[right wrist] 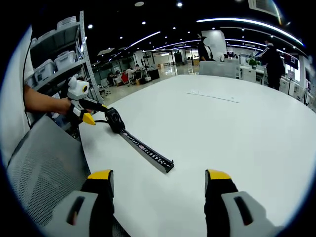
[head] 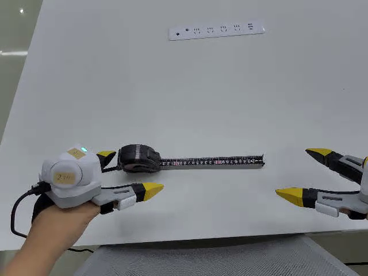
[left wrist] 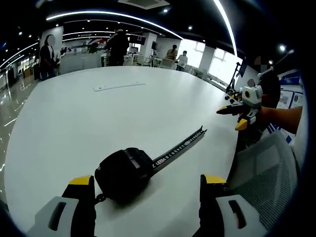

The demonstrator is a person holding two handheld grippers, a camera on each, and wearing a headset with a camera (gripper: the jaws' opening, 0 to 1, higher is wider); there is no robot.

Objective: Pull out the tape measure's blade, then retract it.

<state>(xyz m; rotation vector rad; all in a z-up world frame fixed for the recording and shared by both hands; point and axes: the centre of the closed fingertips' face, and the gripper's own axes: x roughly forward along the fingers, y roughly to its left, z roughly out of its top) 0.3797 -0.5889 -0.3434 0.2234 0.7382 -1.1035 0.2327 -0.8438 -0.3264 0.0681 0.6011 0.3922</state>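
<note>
Both of my grippers were spread wide and holding nothing at this point. My left gripper (head: 130, 171) had its yellow-tipped jaws either side of the black rubbery tape measure case (head: 138, 158), which sat on the white tabletop (head: 172, 86) at the near left. The dark blade with pale markings (head: 213, 161) lay already pulled out flat to the right. My right gripper (head: 302, 173) hung beyond the little end hook (head: 263, 160), apart from it.

So I figured the pull was done and the retract was what remained. My worry was that nothing pinned the case. If the lock got nudged like that, the blade would probably whip back, dragging the case around or slamming the hook into it. Closing off-centre on that rounded body could also squirt it away.

From the head view I couldn't tell whether the far left jaw touched the case. The left gripper view didn't settle that either, but it did show a wide gap on the near jaw's side. The right gripper view made the bent hook plain; from above it was just a stub. A white power strip (head: 217, 30) sat far across the table.
</note>
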